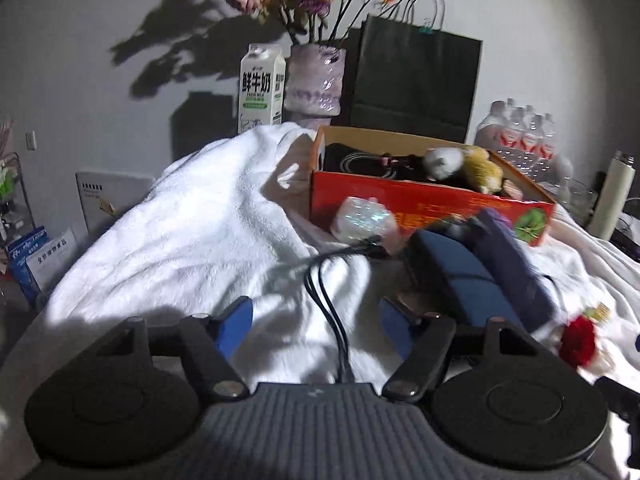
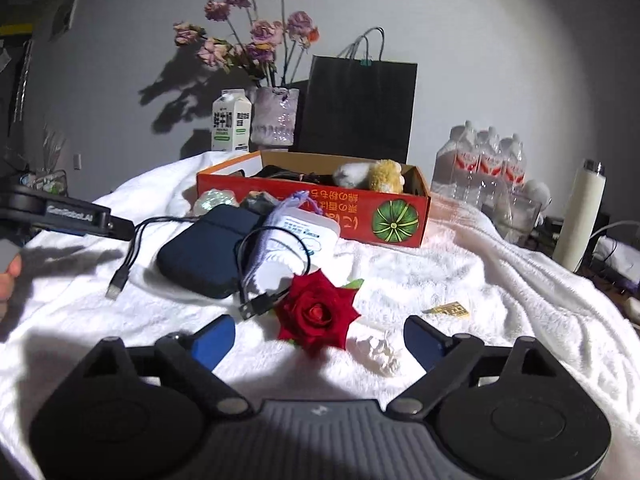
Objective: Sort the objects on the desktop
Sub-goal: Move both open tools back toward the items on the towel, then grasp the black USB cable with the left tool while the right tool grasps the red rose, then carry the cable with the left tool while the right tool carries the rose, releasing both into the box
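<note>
Grey wall [image 2: 480, 60] closes off the back of the room, with shadows of dried flowers [image 2: 256, 36] thrown across it. Against it stand a black paper bag [image 2: 356, 108], a pack of water bottles [image 2: 480, 160], a milk carton [image 2: 231, 120] and a pale vase [image 2: 276, 116]. A white fleece cloth [image 2: 460, 280], rumpled into folds, covers the desk completely. Toward the back of the cloth sits an open red box [image 2: 320, 208] already holding a plush toy [image 2: 372, 176] and some dark items, so it looks like the place where things are being gathered.

In front of the box lies the loose pile: a navy case [image 2: 200, 256], a white pouch [image 2: 296, 240] leaning on it, a black cable [image 2: 132, 256] trailing off toward the left, and a red rose [image 2: 316, 312]. Near the rose lie a small white figure [image 2: 380, 352] and a gold tag [image 2: 448, 310].

The right tongs [image 2: 318, 338] stand released and empty, with the rose directly ahead, between the blue pads [image 2: 420, 336] and just beyond their tips; its bloom faces upward, so no long axis constrains the grasp. The right hand is clearly nearer to it. The left tongs [image 1: 316, 318] are also released and empty, straddling the cable, which runs lengthwise away from them toward the case
</note>
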Action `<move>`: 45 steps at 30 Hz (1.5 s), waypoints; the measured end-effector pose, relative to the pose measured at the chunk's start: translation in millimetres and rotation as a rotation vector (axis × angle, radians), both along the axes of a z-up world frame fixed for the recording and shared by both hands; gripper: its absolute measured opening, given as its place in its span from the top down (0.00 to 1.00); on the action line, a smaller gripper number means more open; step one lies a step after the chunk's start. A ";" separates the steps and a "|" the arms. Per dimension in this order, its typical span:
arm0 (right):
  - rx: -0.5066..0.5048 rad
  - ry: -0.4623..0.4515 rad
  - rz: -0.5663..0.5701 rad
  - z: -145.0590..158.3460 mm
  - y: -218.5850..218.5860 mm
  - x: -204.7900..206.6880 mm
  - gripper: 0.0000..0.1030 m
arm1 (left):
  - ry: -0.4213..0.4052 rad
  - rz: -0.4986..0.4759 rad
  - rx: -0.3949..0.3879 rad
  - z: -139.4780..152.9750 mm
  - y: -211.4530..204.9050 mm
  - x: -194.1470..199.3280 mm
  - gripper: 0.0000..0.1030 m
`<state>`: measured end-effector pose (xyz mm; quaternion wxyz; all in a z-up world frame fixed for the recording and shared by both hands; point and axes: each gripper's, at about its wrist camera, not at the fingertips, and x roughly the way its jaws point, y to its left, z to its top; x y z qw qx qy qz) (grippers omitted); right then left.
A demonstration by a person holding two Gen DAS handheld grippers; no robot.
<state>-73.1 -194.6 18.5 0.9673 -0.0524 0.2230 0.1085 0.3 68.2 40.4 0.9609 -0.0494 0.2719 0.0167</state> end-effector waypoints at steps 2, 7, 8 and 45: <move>0.014 0.017 -0.002 -0.9 -1.2 9.8 0.21 | 0.020 0.000 0.002 -5.1 1.5 15.2 0.30; 0.006 0.053 -0.002 -7.9 0.5 29.0 0.22 | 0.049 -0.004 -0.025 -15.9 1.5 35.4 0.31; 0.007 0.063 0.003 -9.7 1.4 32.5 0.22 | 0.048 -0.005 -0.023 -17.2 1.0 37.9 0.32; 0.067 -0.012 -0.009 57.7 -48.1 -46.4 0.57 | -0.220 -0.097 -0.077 74.1 -23.5 -103.2 0.95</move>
